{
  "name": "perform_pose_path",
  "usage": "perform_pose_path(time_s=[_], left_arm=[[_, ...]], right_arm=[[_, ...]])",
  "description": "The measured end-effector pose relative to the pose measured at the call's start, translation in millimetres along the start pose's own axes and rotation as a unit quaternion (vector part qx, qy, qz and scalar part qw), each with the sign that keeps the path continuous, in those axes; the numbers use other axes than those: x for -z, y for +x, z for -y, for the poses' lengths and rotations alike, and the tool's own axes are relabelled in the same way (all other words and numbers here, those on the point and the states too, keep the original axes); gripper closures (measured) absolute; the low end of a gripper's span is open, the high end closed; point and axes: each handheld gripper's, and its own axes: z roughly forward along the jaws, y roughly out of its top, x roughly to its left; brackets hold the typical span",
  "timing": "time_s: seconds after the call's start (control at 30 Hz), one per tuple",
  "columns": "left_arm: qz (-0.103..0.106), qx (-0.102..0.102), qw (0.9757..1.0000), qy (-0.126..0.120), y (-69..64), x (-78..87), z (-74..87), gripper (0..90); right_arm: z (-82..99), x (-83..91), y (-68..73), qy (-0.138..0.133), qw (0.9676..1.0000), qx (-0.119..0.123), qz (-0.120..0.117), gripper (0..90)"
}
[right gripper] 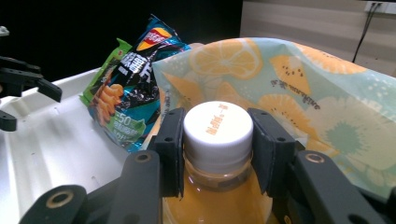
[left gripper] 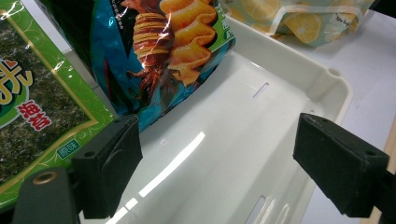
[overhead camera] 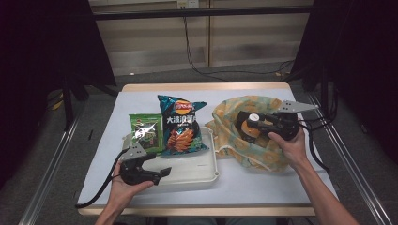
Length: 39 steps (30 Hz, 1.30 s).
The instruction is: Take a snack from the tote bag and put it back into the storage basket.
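My right gripper [overhead camera: 247, 125] reaches into an open lemon-print fabric bag [overhead camera: 248, 152] on the table's right side. It is shut on an orange juice bottle [right gripper: 217, 126]: the two pads [right gripper: 170, 149] press on either side of its white cap. My left gripper [overhead camera: 159, 165] hovers over the front left of a white tray [overhead camera: 199, 171], open with nothing between its jaws [left gripper: 229, 168]. A blue chips bag [overhead camera: 180, 124] and a green seaweed packet [overhead camera: 145, 131] stand against the tray's far left part.
A white sheet [overhead camera: 281, 183] covers the wooden table. Bare tray floor [left gripper: 224, 140] lies to the right of the snacks. Dark curtains and metal rails flank the table, and cables run across the floor behind it.
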Motion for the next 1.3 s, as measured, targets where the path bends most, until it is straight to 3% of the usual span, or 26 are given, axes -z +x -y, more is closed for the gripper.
perform_pose_path(time_s=[0.33, 0.77, 1.3], left_arm=[[0.001, 0.000, 1.0000, 0.000, -0.1, -0.4, 0.1, 14.9], [0.002, -0.004, 1.0000, -0.005, -0.2, 0.5, -0.1, 14.8], [0.015, -0.011, 0.9993, -0.033, 0.5, 5.0, -0.7, 11.8]], right_arm=[[-9.1, 11.1, -2.7, -0.006, 0.9999, 0.001, -0.012, 59.3], [-44.5, 31.2, -0.5, -0.031, 0.9990, 0.021, -0.023, 59.3], [-77.6, 47.4, 2.8, -0.054, 0.9976, 0.034, -0.028, 59.3]])
